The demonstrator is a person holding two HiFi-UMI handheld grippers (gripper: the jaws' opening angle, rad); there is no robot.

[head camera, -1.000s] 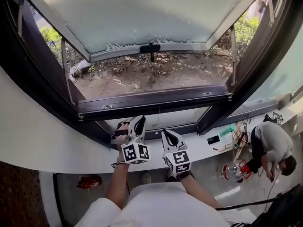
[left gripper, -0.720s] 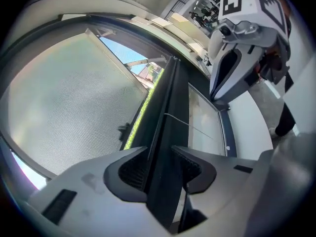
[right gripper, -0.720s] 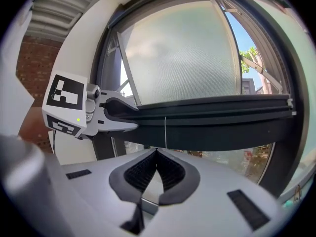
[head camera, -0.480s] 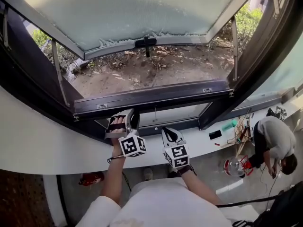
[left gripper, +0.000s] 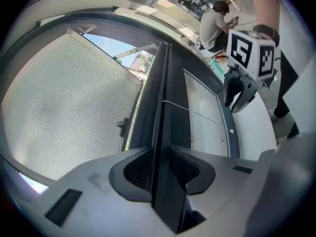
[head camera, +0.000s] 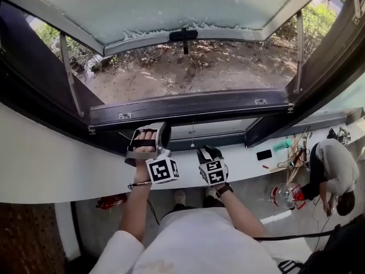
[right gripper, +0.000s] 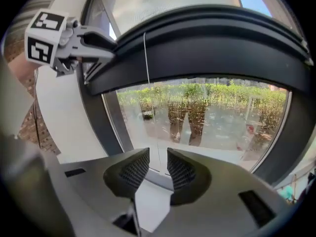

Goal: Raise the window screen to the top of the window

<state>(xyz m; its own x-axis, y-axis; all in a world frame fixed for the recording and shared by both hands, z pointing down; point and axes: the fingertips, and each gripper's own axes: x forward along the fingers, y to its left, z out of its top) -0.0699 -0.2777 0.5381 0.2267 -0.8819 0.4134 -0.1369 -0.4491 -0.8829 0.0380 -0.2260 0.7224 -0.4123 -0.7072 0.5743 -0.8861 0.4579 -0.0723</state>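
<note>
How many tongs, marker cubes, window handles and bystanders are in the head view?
Tongs: 2, left tongs (jaws just closed further, dark bar between them) and right tongs
Marker cubes: 2, left cube and right cube
Window handle: 1
Bystander: 1
Total: 6

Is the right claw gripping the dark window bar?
No, the right claw is open and empty in the right gripper view, with the dark window bar well above it.

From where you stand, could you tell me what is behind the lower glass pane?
Behind the lower glass pane, a hedge and pale ground show; the dark rail covers whatever lies higher.
</note>
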